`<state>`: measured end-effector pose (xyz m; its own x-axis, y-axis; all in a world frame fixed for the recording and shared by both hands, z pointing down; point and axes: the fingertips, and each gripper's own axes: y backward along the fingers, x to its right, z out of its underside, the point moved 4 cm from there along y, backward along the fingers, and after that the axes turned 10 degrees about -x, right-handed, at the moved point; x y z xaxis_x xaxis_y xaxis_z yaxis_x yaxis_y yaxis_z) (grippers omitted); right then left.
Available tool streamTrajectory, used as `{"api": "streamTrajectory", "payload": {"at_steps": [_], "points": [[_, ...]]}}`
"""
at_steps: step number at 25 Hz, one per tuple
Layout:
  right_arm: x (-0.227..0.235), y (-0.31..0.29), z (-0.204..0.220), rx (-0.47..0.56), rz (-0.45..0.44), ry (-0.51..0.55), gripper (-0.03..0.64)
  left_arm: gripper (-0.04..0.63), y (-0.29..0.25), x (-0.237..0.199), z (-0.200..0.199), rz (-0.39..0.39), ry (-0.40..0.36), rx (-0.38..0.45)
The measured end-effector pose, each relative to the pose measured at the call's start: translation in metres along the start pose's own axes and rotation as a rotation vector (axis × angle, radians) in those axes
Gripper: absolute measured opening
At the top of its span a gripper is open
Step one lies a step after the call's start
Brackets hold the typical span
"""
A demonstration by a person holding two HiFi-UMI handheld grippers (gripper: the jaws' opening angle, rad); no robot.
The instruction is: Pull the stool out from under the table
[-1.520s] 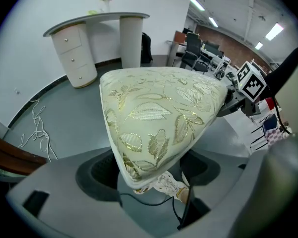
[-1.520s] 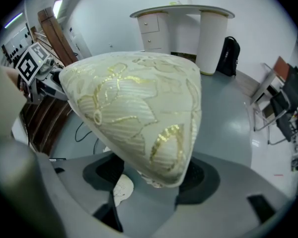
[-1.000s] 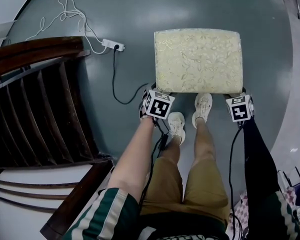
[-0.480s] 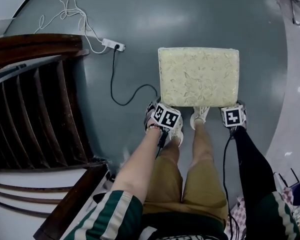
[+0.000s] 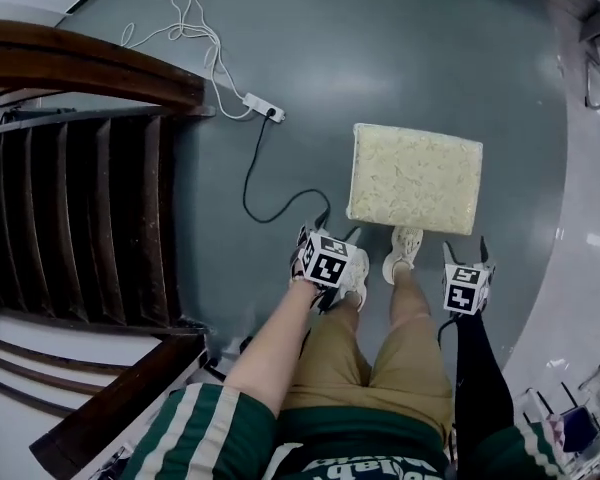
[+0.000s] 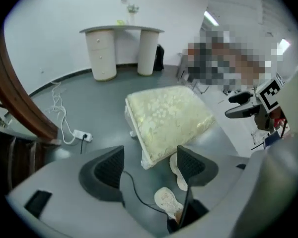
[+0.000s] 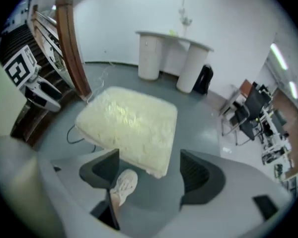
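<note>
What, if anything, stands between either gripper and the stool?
Nothing visible does. The stool stands on open floor just ahead of the left gripper and right gripper, both with jaws apart and empty. The person's shoes sit at its near edge, between the two grippers, and a black cable lies off to its left.

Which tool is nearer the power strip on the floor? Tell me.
Left. The left tool hovers off the stool's near corner on the power strip's side; the right tool hovers off the opposite near corner, farther away.
</note>
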<state>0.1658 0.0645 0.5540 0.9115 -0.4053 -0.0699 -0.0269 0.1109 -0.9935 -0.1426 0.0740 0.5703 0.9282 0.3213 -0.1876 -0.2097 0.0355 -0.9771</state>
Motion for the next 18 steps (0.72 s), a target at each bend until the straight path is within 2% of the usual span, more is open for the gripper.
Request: {"api": "streamTrajectory", "payload": {"at_steps": [3,6,9,14,18], "points": [[-0.006,0.090,-0.068,0.258,-0.007,0.022,0.393,0.339,0.090,0.000,-0.044,-0.033,-0.045,0.182],[-0.007,0.178,-0.134,0.444,-0.023,0.061,0.393,0.339,0.188,-0.001,-0.096,-0.068,-0.032,0.372],[0.006,0.261,-0.196,0.612,-0.028,0.084,0.391,0.339,0.278,0.008,-0.154,-0.086,-0.057,0.540],[0.022,0.372,-0.257,0.799,-0.071,0.137,0.388,0.339,0.414,0.026,-0.229,-0.132,-0.116,0.801],[0.041,0.438,-0.270,0.909,-0.120,0.129,0.372,0.316,0.498,0.048,-0.261,-0.158,-0.140,0.945]]}}
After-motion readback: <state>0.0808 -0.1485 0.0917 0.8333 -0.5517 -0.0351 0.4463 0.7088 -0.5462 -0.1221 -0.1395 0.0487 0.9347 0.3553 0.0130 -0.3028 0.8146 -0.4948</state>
